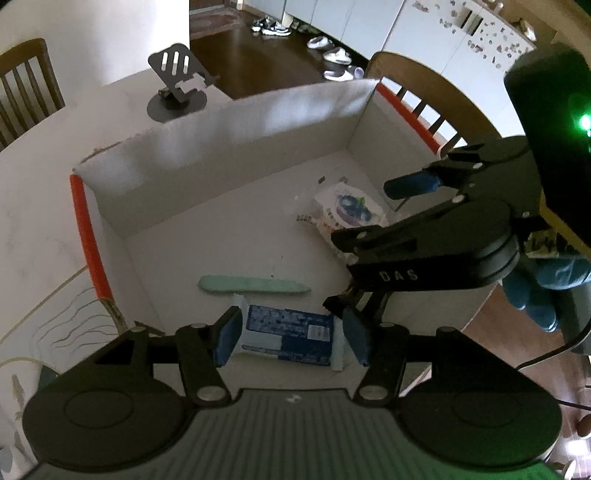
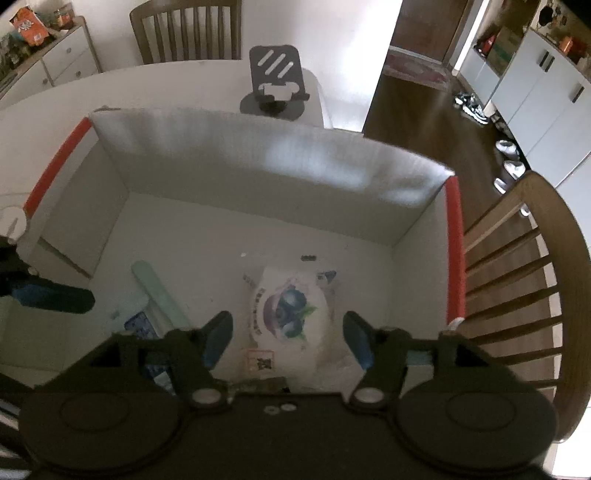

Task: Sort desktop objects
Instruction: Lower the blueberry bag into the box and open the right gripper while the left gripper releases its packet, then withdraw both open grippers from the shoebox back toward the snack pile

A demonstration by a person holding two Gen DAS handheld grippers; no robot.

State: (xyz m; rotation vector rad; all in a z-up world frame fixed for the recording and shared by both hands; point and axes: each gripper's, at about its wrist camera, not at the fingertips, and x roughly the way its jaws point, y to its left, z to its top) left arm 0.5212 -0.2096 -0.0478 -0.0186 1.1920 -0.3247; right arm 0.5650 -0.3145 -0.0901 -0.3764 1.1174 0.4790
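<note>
A white cardboard box point(image 1: 229, 129) with orange-red edge strips stands on the table; it also shows in the right wrist view point(image 2: 258, 155). Inside lie a blue-and-white packet point(image 1: 284, 334), a mint-green flat stick point(image 1: 251, 286) and a white pouch with a blueberry picture point(image 1: 347, 210). My left gripper point(image 1: 291, 338) is open above the blue packet, its pads on either side of it. My right gripper point(image 2: 288, 338) is open above the blueberry pouch point(image 2: 288, 310). The stick point(image 2: 159, 291) and packet point(image 2: 138, 325) show at the lower left there.
A dark grey phone stand point(image 1: 177, 85) sits on the white table behind the box, also in the right wrist view point(image 2: 275, 83). Wooden chairs stand at the table's right point(image 2: 535, 258) and far side point(image 2: 184, 29). The right gripper's body point(image 1: 443, 236) hangs over the box's right part.
</note>
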